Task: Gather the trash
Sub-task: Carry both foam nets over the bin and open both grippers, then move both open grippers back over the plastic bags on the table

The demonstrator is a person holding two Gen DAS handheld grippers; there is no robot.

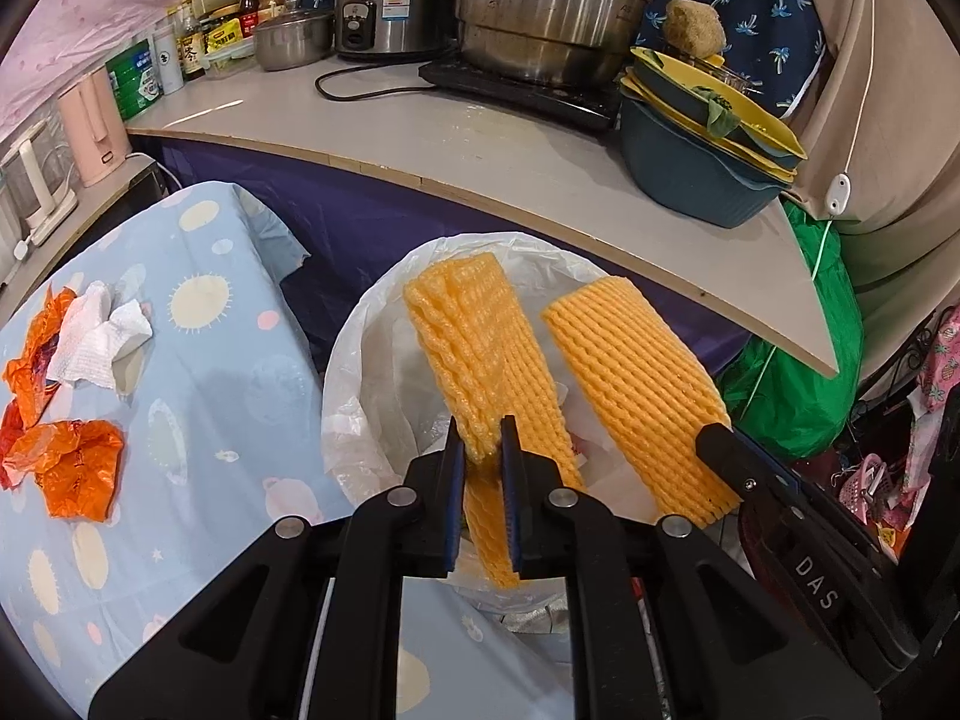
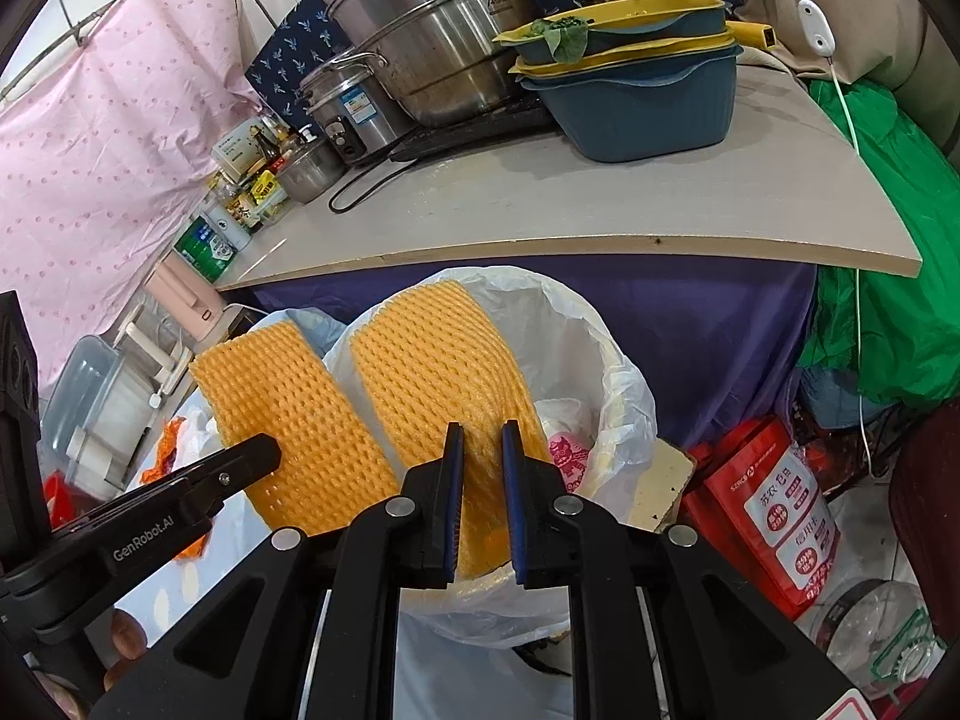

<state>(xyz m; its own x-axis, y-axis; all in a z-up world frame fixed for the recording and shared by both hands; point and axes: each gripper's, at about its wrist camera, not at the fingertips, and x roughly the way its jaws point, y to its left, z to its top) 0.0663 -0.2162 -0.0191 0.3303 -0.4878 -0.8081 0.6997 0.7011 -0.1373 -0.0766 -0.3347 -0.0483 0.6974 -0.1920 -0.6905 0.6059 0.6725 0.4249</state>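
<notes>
Two yellow foam nets hang over the bag-lined trash bin (image 1: 360, 396): the left foam net (image 1: 474, 348) is pinched by the left gripper (image 1: 483, 450), the right foam net (image 2: 444, 360) by the right gripper (image 2: 483, 456). Orange wrappers (image 1: 66, 462) and a crumpled tissue (image 1: 96, 336) lie on the blue cloth (image 1: 198, 408) nearby.

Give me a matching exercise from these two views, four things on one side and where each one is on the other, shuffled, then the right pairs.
Things:
1. Foam net
2. White tissue
3. Sponge
4. Red bag

Places:
A. On the floor right of the bin
B. On top of the stacked yellow dishes
C. Pinched in the left gripper over the bin
D. On the blue cloth beside orange wrappers

Pairs: 1-C, 2-D, 3-B, 4-A
</notes>
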